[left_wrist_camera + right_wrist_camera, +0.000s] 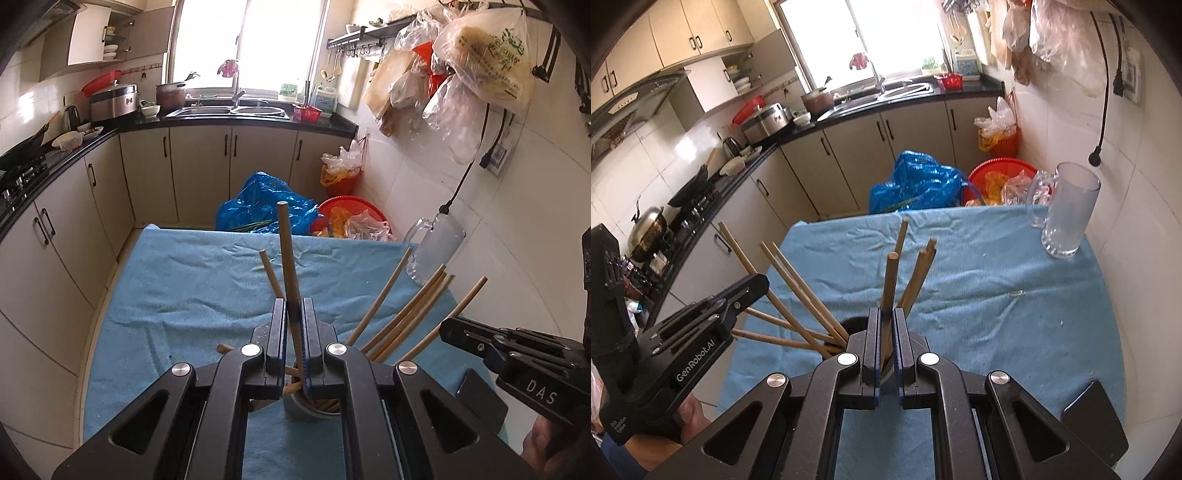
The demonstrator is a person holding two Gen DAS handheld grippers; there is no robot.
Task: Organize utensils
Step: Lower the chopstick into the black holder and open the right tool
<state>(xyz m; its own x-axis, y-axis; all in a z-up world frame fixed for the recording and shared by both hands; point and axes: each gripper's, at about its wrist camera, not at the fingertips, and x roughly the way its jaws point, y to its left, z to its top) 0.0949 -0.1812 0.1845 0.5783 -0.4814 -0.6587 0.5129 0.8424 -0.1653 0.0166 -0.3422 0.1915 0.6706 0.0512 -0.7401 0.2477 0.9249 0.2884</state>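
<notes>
Two grippers hang close together over a small metal cup (pixel 312 408) that stands on the bench (pixel 177 295), and each one has a wooden chopstick pinched between its pads. The left gripper (pixel 294 332) is closed almost fully on one chopstick (pixel 287 254); this stick rises nearly upright from the pads, and its lower end goes down into the cup. The right gripper (pixel 885 339) is closed in the same way on another chopstick (pixel 889 284), which also stands steep above the cup, though the cup itself is mostly hidden behind the pads in that view. Around the cup's mouth many other chopsticks (pixel 410 314) lean outward like a fan, most of them toward the side of the right gripper, and a few short ends show inside the cup. Seen from the right wrist, the same bundle (pixel 798 291) spreads toward the left gripper, whose black body comes in beside it. A blue cloth (pixel 979 277) covers the bench under the cup. Beyond the cup, at the far corner of the bench by the wall, stands an empty glass mug (pixel 1069 214). A dark flat object (pixel 1095 413) lies on the cloth near the cup, at the near edge.
</notes>
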